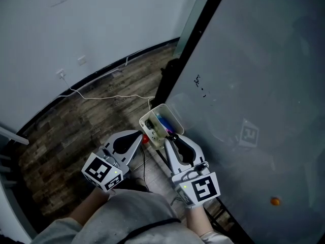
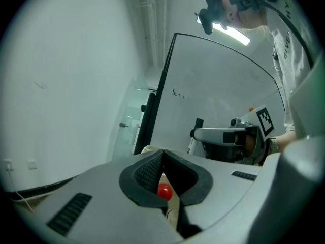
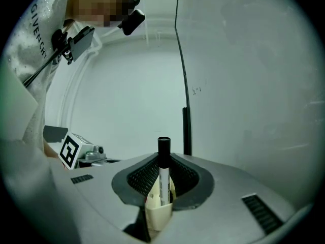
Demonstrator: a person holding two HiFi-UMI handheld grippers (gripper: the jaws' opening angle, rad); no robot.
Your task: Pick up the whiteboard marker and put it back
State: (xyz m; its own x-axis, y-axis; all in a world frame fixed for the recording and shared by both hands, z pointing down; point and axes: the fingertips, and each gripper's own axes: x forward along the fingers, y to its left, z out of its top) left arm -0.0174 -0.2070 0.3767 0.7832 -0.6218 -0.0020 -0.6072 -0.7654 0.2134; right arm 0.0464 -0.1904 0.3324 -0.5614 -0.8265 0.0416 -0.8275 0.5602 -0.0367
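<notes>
Each tool is a pale grey shell with black ribbed pads (image 3: 143, 176). The left tool (image 1: 143, 136) and the right tool (image 1: 172, 138), at lower centre, each carry a white cube (image 1: 104, 172) printed with black square markers. A light grey top (image 1: 133, 212) fills the bottom edge.

Overhead; gripper views, seemingly shared holder (image 1: 175, 120)

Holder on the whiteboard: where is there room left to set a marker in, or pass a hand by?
Crowded at the near end of the holder: stored markers, the right gripper clamping the whiteboard marker, and the left gripper close beside. Its far corner looks bare. A hand passes freely over the wooden floor to its left.
</notes>
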